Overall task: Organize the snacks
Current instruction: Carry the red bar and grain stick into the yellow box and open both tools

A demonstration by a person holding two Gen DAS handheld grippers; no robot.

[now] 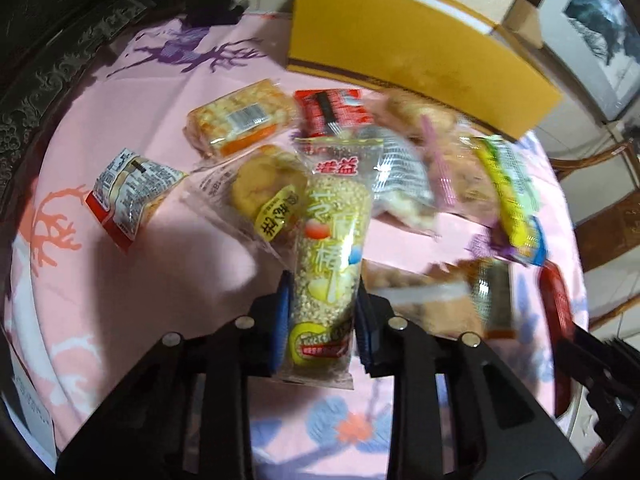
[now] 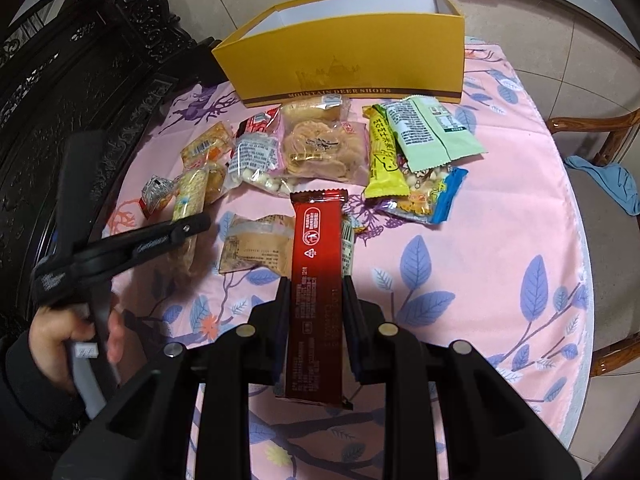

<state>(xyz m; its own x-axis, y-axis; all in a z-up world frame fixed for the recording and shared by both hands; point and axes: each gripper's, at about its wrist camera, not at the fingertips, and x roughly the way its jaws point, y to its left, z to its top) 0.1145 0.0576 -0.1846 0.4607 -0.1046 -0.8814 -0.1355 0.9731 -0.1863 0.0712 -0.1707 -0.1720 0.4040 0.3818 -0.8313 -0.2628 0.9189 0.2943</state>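
1. Left gripper (image 1: 320,312): fingers (image 1: 280,320) clamp a clear puffed-grain bar (image 1: 328,256), held lengthwise above the surface (image 1: 180,300).
2. Right gripper (image 2: 316,320): fingers (image 2: 282,320) pinch a dark red wrapper bar (image 2: 318,280), also off the cloth.
3. Loose snack packets (image 2: 320,148) lie clustered mid-surface, just before the open yellow shoebox (image 2: 352,64) at the far edge.

A pink leaf-print tablecloth (image 2: 500,216), wooden chair (image 2: 600,148) holding a blue cloth (image 2: 608,184).

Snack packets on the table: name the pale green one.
The flat mint-green packet lying printed-back up before the yellow box, beside the yellow bar; no other is pale green.
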